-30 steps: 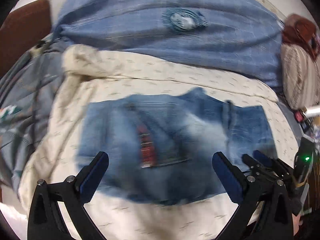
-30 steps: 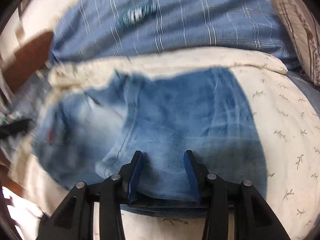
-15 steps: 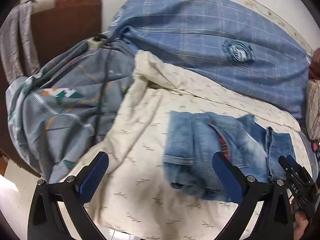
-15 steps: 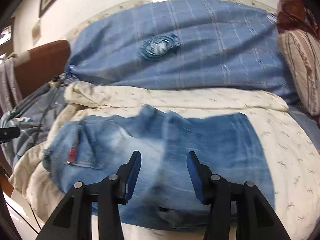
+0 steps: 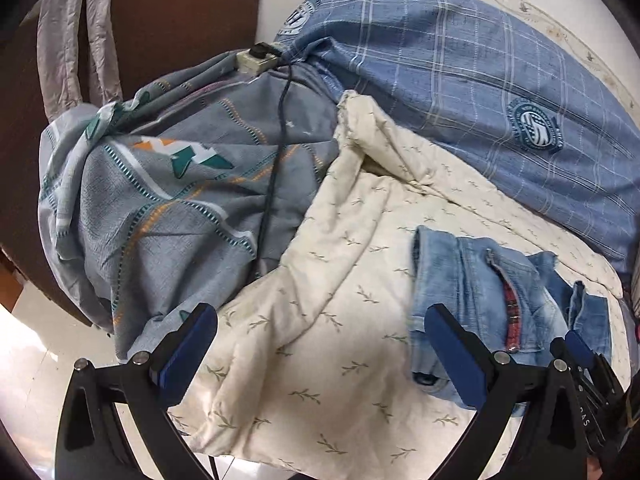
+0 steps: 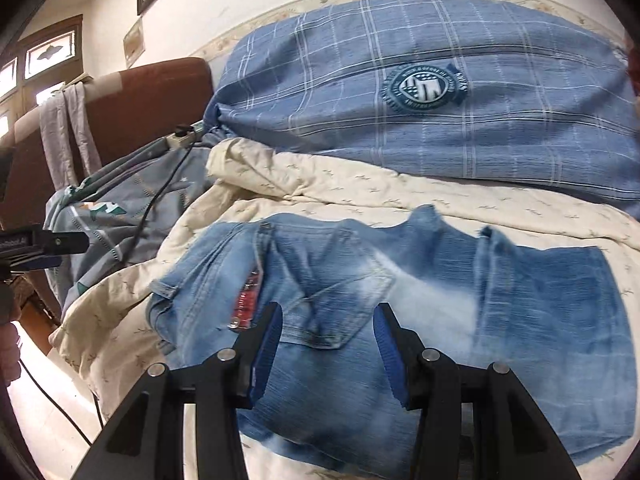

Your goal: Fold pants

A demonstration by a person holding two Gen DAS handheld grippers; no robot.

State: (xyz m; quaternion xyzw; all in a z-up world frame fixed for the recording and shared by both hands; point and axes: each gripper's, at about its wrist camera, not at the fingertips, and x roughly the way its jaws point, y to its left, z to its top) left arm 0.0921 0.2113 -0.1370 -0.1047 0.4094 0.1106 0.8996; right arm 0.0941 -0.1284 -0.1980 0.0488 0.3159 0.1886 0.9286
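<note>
Blue denim pants (image 6: 420, 320) lie folded into a compact rectangle on a cream quilt (image 6: 360, 192), back pocket and a red inner trim showing. In the left wrist view the pants (image 5: 480, 292) sit at the right. My left gripper (image 5: 320, 348) is wide open and empty, above the quilt (image 5: 320, 300), left of the pants. My right gripper (image 6: 326, 344) is open and empty, held just above the near part of the pants. The right gripper also shows in the left wrist view (image 5: 584, 364) at the lower right.
A blue checked bedspread (image 6: 440, 120) covers the far side. A grey patterned sheet (image 5: 160, 208) lies bunched at the left with a power strip (image 5: 256, 58) and black cable on it. A brown headboard (image 5: 180, 20) holds a grey cloth. Floor lies below the quilt edge.
Both grippers pulled back from the pants. The left gripper swung left toward the grey sheet. The right gripper opened wider and rose, leaving the pants folded on the quilt.
</note>
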